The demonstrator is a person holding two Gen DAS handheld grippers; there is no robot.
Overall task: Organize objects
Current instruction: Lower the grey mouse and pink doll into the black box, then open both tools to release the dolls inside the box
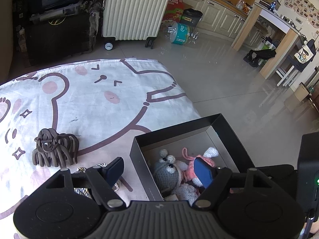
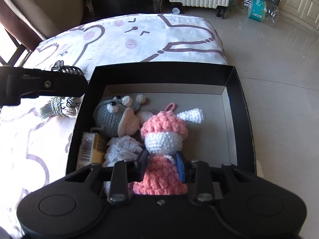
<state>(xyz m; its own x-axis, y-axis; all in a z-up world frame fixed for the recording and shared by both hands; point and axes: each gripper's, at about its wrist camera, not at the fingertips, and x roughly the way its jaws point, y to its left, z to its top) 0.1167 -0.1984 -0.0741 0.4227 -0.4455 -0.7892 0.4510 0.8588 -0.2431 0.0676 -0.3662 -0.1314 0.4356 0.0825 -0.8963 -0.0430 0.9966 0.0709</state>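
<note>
A black box (image 2: 237,99) sits at the table's right edge. Inside lie a grey crochet toy (image 2: 111,117), a white yarn piece (image 2: 121,149), a yellow packet (image 2: 88,145) and a pink and white crochet doll (image 2: 163,131). My right gripper (image 2: 162,165) is shut on the pink doll's body inside the box. My left gripper (image 1: 159,169) is open and empty, its fingers straddling the box's left wall (image 1: 139,159). A brown hair claw (image 1: 54,148) lies on the cloth to the left, and a striped yarn tassel (image 2: 59,105) lies beside the box.
The table is covered by a white cartoon-print cloth (image 1: 89,99). Beyond it stand a cream suitcase (image 1: 135,8), dark cases (image 1: 57,23), a water bottle pack (image 1: 179,32) and kitchen cabinets (image 1: 219,14) on a tiled floor.
</note>
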